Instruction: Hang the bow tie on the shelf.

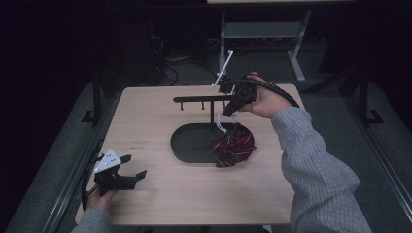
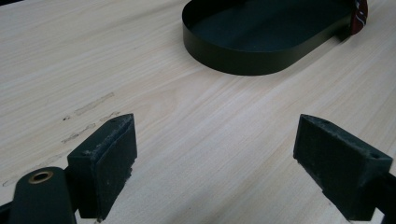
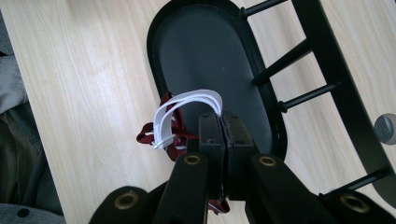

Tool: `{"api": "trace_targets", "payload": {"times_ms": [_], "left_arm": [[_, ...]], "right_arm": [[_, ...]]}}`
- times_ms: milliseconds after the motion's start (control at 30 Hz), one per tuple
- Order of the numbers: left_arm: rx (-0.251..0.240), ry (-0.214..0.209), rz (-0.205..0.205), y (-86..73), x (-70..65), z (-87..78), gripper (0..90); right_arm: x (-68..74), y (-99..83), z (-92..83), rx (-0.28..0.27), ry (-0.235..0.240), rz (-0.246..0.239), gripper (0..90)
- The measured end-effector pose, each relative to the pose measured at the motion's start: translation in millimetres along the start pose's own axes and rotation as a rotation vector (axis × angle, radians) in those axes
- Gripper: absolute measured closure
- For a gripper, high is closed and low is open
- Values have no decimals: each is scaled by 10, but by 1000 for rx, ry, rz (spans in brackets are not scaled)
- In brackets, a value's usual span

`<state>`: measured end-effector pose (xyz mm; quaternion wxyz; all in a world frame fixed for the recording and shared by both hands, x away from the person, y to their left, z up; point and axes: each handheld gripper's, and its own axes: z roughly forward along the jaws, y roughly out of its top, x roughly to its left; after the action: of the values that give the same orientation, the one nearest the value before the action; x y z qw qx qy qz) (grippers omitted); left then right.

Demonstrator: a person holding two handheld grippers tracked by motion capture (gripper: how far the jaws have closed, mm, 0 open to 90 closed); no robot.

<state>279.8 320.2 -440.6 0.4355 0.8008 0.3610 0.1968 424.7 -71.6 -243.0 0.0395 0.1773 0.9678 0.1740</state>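
Overhead, the right gripper [image 3: 218, 122] has its fingers clenched on the white strap [image 3: 187, 105], while the left gripper [image 2: 215, 154] fingers gape, released.

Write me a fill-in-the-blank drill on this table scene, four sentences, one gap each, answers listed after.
1. The right gripper is shut on the ____ elastic loop of a dark red striped fabric piece.
2. That fabric piece hangs over the rim of the black oval metal ____.
3. The left gripper sits over the light wooden table with its jaws ____.
4. A black rack with pegs stands on a post rising from the ____.

Missing words: white; tray; open; tray
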Motion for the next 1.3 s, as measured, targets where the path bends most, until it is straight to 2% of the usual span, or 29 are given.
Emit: {"api": "trace_targets", "payload": {"times_ms": [967,1300], "left_arm": [[-5,2,-1,3,6,-15,129],[-7,2,-2,-1,14,-18,129]], "right_arm": [[-222,91,16,12,5,40,878],[-365,147,20,28,-11,74,877]]}}
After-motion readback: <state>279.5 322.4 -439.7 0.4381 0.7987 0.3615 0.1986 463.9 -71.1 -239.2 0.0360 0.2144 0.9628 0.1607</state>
